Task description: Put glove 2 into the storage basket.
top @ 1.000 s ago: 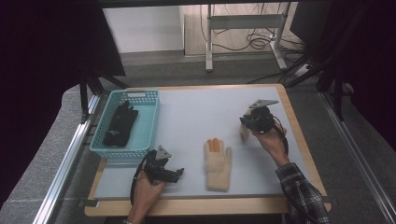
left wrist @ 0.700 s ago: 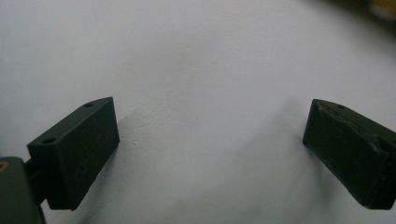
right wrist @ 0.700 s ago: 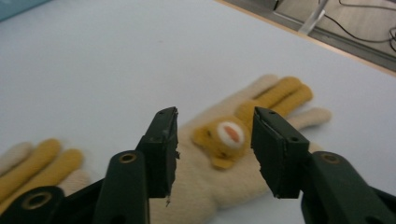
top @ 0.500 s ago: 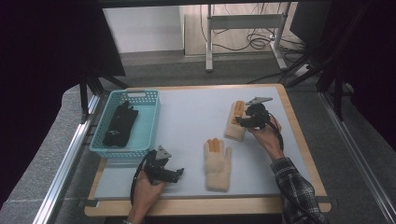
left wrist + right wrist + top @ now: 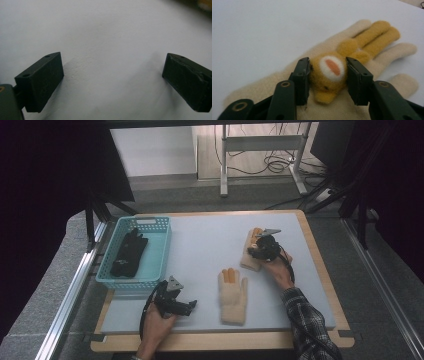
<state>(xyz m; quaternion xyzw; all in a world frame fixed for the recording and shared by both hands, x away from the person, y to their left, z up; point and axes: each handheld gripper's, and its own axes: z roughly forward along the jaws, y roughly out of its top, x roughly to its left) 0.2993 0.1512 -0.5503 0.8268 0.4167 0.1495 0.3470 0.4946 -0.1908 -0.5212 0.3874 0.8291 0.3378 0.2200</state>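
The left tongs (image 5: 191, 306) are being held low at the lower left of the high view by the left hand (image 5: 156, 324), their jaws being kept wide apart with nothing between them. The right tongs (image 5: 327, 79) are being held at the upper right by the right hand (image 5: 278, 268), a plaid sleeve (image 5: 306, 322) being worn, their jaws being pressed against both sides of a yellow knitted lump.

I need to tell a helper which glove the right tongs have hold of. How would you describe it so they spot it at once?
Start at the white table and look to its far right. There lies a cream glove, with the right tongs shut on an orange animal face on it. The other cream glove lies free at the middle front.
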